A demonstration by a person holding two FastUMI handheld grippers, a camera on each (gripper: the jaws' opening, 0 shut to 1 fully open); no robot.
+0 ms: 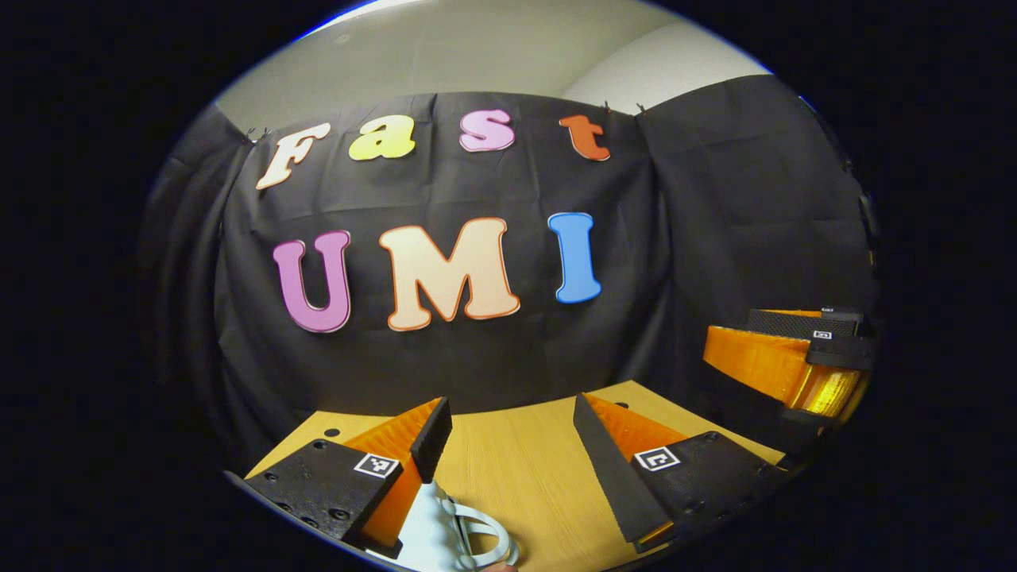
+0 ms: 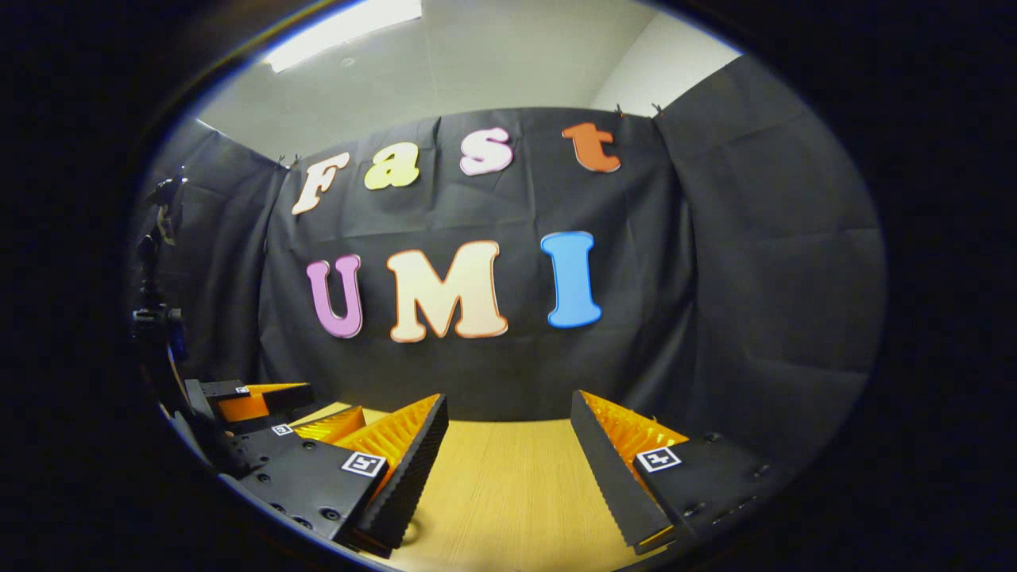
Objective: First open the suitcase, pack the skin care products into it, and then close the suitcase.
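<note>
Suitcase and skin care products not located, white plastic object [image 1: 449,536] of uncertain identity just beside left gripper [image 1: 508,445], both it and right gripper [image 2: 508,445] spread wide, empty, above wooden table [image 2: 508,492]; judged pre-opening stage, next requiring descent toward suitcase.

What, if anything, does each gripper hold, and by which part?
Nothing is held. The left gripper and the right gripper are both open above the wooden table, with nothing between their fingers.

A pale, whitish looped piece [image 1: 453,532] — identity unclear — lies on the wooden tabletop [image 1: 516,469].
</note>
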